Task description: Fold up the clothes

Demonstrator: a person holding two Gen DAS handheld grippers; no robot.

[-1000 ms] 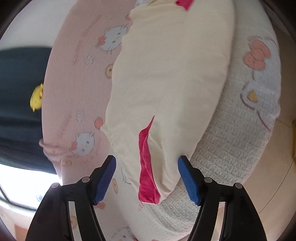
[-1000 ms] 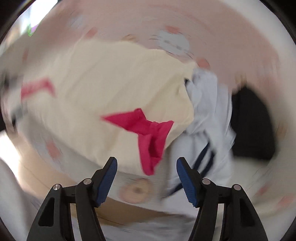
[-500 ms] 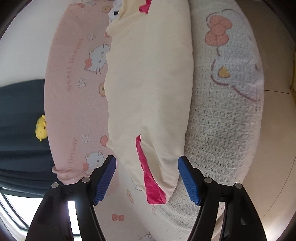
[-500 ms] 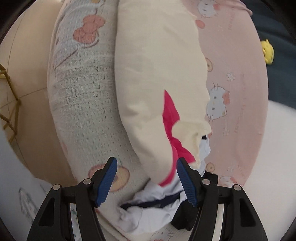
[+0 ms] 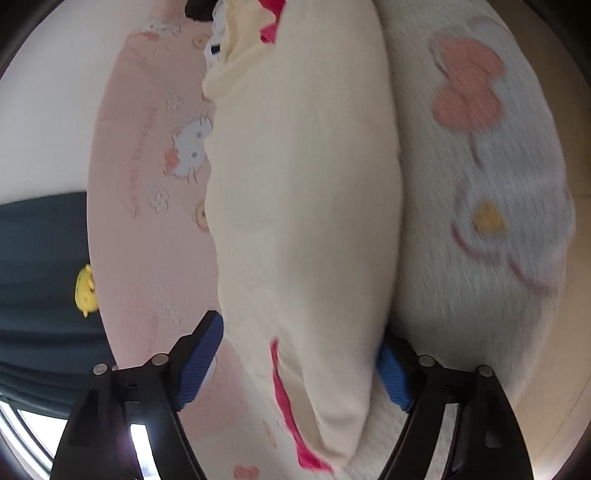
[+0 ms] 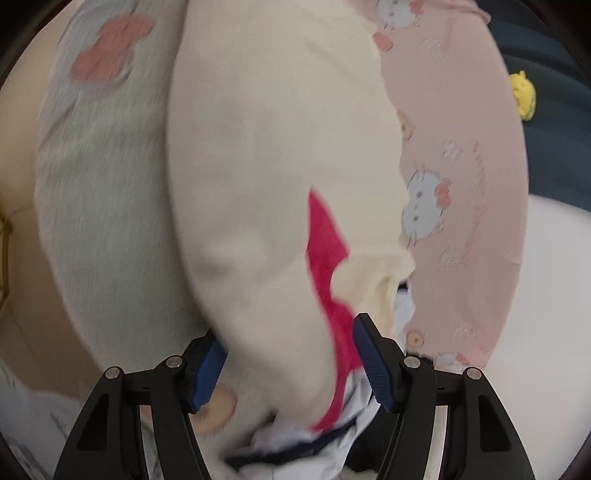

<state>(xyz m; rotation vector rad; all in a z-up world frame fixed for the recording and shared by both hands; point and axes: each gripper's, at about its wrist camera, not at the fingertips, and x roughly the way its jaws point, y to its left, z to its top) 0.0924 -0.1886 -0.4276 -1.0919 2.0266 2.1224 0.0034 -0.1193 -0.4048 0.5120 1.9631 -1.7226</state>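
Note:
A cream garment (image 5: 306,192) with a red lining lies stretched along a bed, between a pink Hello Kitty sheet (image 5: 147,221) and a white knitted blanket (image 5: 480,184). My left gripper (image 5: 299,365) is open, its blue pads on either side of the garment's near end. In the right wrist view the same garment (image 6: 266,147) shows its other end, where the red lining (image 6: 328,251) is exposed. My right gripper (image 6: 291,365) is open and straddles that end.
A white garment with dark trim (image 6: 303,443) lies bunched under the cream one at the right gripper. A dark item (image 5: 195,7) lies beyond it. A dark blue curtain with a yellow toy (image 5: 85,284) hangs past the pink sheet. Tan floor (image 6: 22,258) borders the blanket.
Both grippers have moved in closer to the ends of the cream garment, so that each end now sits between open jaws. The garment itself has stayed in place.

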